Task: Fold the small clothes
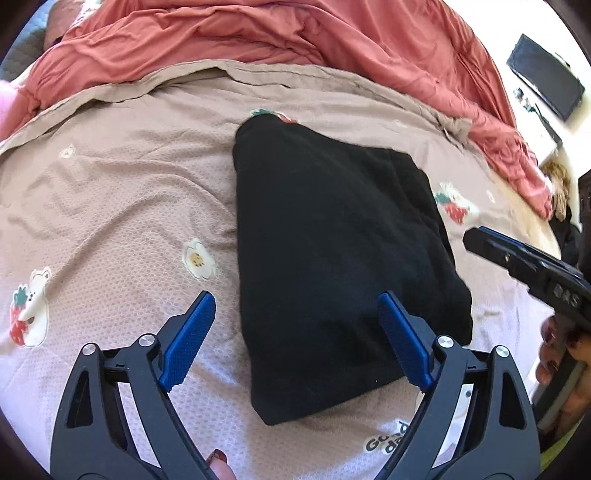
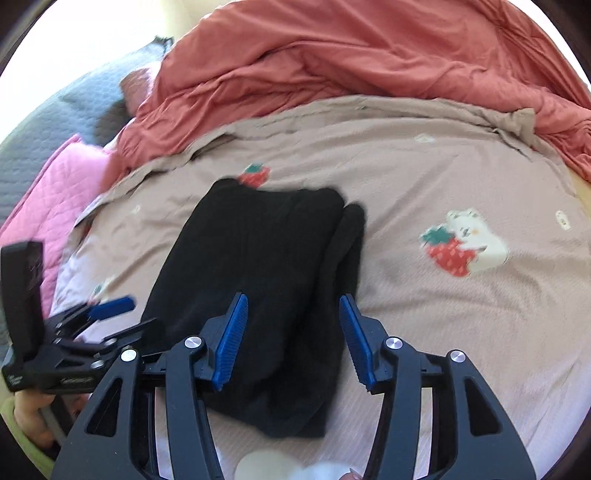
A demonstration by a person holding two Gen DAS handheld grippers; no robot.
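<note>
Left of the left gripper (image 1: 295,336), a printed strawberry-and-bear patch (image 1: 27,310) lies on the dusty-pink bed cover (image 1: 110,192), whose weave is finely dimpled. This gripper hangs released, its ribbed blue pads spread wide with nothing pressed between them; the near left corner of the folded black garment (image 1: 332,258) lies below the gap between them, and the right pad overlaps the cloth's near right part. A fingertip with dark polish shows at the bottom edge, mostly cut off.

The garment is a soft, fuzzy, roughly four-sided packet lying flat on the bed ahead of both grippers. Its long axis runs away from them towards the rumpled coral duvet (image 1: 258,33) beyond, leaning slightly rightward in the right wrist view. Its black surface swallows detail, so the folds inside are hard to read; one rolled edge shows along its right side.

The right gripper (image 2: 291,339) is also unclenched, its pads apart above the garment's near end without pinching it. That view is motion-blurred. Further right lies another strawberry-bear print (image 2: 461,247).
</note>
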